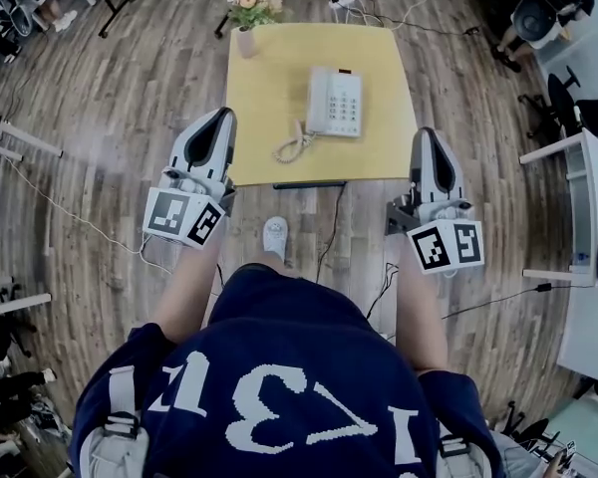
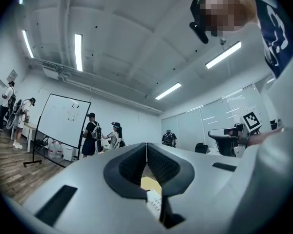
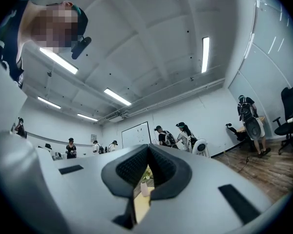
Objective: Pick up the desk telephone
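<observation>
A white desk telephone (image 1: pixel 336 102) with a coiled cord (image 1: pixel 292 148) lies on a small yellow table (image 1: pixel 259 88). My left gripper (image 1: pixel 222 116) hovers off the table's left edge near its front corner, jaws shut and empty. Off the table's right front corner, my right gripper (image 1: pixel 426 132) is likewise shut with nothing held. Both are apart from the phone. In the left gripper view the left gripper (image 2: pixel 146 145) tilts slightly up, and a sliver of the telephone (image 2: pixel 155 204) shows below its closed jaws. The right gripper (image 3: pixel 148 146) also points slightly up.
A vase of pink flowers (image 1: pixel 256 6) stands at the table's far left corner; the vase (image 3: pixel 144 188) also shows in the right gripper view. Cables (image 1: pixel 331 229) trail across the wooden floor. White desks (image 1: pixel 590 227) and office chairs (image 1: pixel 534 13) stand at the right. People stand by a whiteboard (image 2: pixel 63 121).
</observation>
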A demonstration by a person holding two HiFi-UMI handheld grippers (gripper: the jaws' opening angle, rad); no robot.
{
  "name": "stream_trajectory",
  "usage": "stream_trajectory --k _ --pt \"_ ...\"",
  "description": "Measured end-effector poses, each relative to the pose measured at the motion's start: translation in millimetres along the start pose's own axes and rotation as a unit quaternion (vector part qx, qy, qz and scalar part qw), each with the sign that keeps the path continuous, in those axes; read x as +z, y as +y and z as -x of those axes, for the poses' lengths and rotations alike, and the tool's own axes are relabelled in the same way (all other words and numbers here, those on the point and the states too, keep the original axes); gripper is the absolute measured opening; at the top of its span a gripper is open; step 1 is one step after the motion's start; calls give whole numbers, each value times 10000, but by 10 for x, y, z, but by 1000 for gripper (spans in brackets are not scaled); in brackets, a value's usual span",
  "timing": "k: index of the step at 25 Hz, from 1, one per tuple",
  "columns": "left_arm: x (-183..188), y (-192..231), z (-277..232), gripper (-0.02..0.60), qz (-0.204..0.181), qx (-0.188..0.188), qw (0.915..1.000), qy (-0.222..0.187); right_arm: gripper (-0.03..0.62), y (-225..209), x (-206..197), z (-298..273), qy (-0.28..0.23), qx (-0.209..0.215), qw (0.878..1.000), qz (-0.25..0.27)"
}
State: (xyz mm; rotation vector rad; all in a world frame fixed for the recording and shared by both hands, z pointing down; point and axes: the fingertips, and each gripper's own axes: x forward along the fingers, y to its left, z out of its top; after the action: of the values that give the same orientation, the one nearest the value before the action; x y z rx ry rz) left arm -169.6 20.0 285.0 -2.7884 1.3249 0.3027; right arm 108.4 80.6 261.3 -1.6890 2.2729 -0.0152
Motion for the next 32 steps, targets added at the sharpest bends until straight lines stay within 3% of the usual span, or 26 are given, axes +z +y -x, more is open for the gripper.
stream_trajectory --k 11,20,32 --pt "-90 873 -983 20 75 -404 9991 -37 26 -230 -111 -1017 -99 -449 9988 180" --pt "-442 909 -1340 20 286 -327 9987 252 27 -635 -382 -1189 290 -652 9974 24" --pt "-576 822 -2120 20 207 217 9994 195 27 -1435 -335 -1947 268 87 9994 -204"
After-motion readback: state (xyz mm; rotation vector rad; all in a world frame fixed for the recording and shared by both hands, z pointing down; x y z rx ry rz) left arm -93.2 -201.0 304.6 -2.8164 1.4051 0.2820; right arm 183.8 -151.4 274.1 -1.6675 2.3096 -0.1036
